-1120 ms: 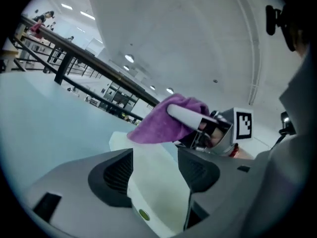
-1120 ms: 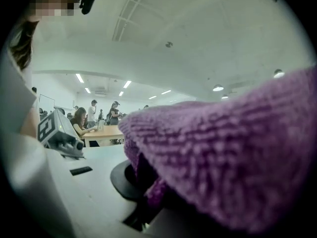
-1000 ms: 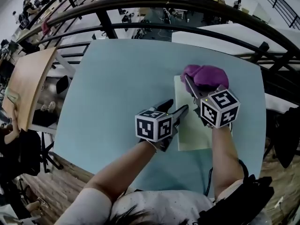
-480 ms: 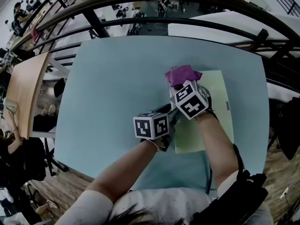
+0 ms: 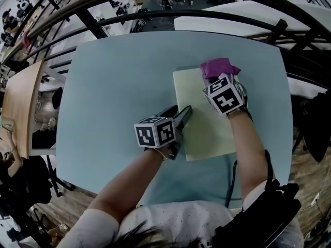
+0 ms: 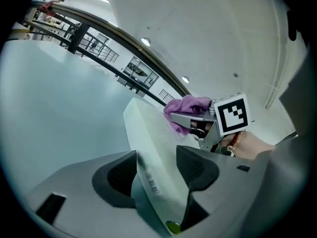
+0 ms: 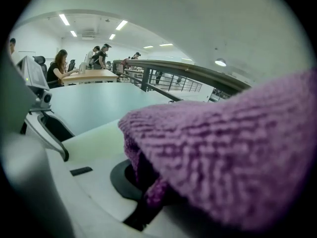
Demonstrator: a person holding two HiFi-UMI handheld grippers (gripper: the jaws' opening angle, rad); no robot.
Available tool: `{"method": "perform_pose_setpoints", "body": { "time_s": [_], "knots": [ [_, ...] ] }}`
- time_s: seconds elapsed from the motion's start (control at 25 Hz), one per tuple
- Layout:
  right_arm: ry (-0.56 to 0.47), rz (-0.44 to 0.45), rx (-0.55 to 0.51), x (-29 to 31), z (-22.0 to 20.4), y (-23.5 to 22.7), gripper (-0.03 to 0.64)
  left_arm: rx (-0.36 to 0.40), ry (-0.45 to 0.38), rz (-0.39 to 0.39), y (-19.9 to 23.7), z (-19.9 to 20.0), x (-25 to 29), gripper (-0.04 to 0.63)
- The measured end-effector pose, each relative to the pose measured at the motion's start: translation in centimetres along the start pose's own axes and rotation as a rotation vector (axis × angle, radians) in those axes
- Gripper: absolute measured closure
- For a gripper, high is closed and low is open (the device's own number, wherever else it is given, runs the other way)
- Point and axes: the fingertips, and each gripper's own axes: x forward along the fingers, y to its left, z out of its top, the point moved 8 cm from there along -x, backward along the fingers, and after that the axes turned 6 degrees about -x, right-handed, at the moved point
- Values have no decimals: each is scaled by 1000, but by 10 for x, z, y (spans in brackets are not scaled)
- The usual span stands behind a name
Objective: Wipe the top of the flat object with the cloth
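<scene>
Head view had the pale blue table [image 5: 114, 87] filling the frame. On its right half lay the flat object [image 5: 207, 133], a pale green board, held at its near left edge by the left gripper [image 5: 182, 114], whose wide-set jaws were closed on that edge (to stop it sliding, I'd judge). The right forearm [image 5: 249, 149] reached straight out over the board, and the right gripper [image 5: 216, 79] was clamped on the purple cloth [image 5: 218, 66], pressed to the board's far end.
</scene>
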Motion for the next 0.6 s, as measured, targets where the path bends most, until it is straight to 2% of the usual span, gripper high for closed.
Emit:
{"method": "perform_pose_setpoints", "body": {
  "time_s": [0.24, 0.6],
  "knots": [
    [48, -73, 61, -14, -33, -34, 588, 3, 6, -3, 0, 1, -1, 347],
    [79, -142, 160, -23, -55, -61, 588, 9, -3, -4, 2, 5, -1, 347]
  ]
}}
